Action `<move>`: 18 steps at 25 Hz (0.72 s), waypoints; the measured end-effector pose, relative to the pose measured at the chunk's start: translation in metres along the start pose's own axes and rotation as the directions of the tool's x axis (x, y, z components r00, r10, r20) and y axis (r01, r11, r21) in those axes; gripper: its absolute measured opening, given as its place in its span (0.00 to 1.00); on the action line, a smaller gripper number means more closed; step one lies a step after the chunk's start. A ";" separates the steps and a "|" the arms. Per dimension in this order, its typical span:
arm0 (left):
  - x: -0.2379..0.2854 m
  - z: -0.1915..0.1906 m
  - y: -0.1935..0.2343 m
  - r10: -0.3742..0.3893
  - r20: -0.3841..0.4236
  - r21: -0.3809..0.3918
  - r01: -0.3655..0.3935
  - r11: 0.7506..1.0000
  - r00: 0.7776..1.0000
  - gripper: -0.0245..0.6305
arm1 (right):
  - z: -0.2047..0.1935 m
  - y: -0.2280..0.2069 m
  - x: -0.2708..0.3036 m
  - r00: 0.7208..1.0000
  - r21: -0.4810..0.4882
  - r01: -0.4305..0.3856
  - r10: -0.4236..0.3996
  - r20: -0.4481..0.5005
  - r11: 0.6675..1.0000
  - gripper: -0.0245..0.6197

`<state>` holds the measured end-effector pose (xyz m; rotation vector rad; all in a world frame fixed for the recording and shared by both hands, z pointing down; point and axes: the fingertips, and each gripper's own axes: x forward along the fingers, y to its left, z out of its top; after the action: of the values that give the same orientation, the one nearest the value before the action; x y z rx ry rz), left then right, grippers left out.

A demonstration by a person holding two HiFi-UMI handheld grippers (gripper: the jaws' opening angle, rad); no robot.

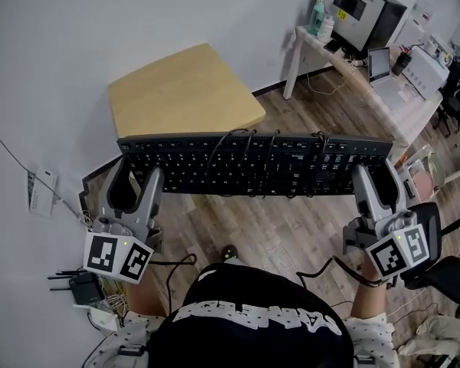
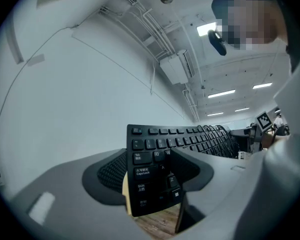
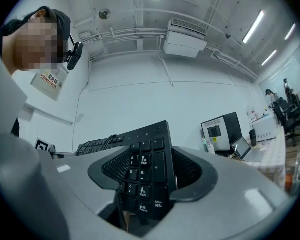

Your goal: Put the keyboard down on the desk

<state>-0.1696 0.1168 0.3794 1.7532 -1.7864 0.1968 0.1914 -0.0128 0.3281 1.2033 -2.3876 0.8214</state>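
The pale wooden bench (image 1: 185,90) stands against the wall with its top bare. It lies just beyond the black keyboard (image 1: 253,163), which is not on it yet. The keyboard hangs keys-up and roughly level over the wood floor, its far long edge near the bench's front edge. It is carried by its 2 short ends. The left tool (image 1: 134,181) is clenched on the Caps Lock end, and the right tool (image 1: 377,181) is clenched on the number-pad end, so each has a thin strip of the board between its pads. A dark cable (image 1: 245,140) lies in loose loops across the middle keys. The step in hand looks like the carry forward and the set-down. It would go best with both ends moved together at the same height and no twist between the 2 grips, since a thin edge could lever out. The board should come down flat and well in from the rim. Neither grip should let go until the base rests fully, and the loops may slide off.
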 end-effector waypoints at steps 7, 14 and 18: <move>-0.001 0.003 0.000 0.001 0.000 0.008 -0.001 1.000 1.000 0.42 | -0.001 0.000 0.000 1.000 0.009 -0.003 0.003 0.002 1.000 0.47; -0.003 0.007 -0.002 0.014 0.011 0.029 -0.015 0.999 1.000 0.42 | -0.003 -0.003 0.002 1.000 0.021 -0.023 0.023 0.018 1.000 0.47; -0.005 0.008 -0.002 0.019 0.018 0.037 -0.020 0.999 1.000 0.42 | -0.004 -0.003 0.002 0.999 0.025 -0.028 0.028 0.021 0.999 0.47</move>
<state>-0.1703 0.1163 0.3699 1.7686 -1.8241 0.2243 0.1927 -0.0133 0.3336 1.1965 -2.4230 0.8537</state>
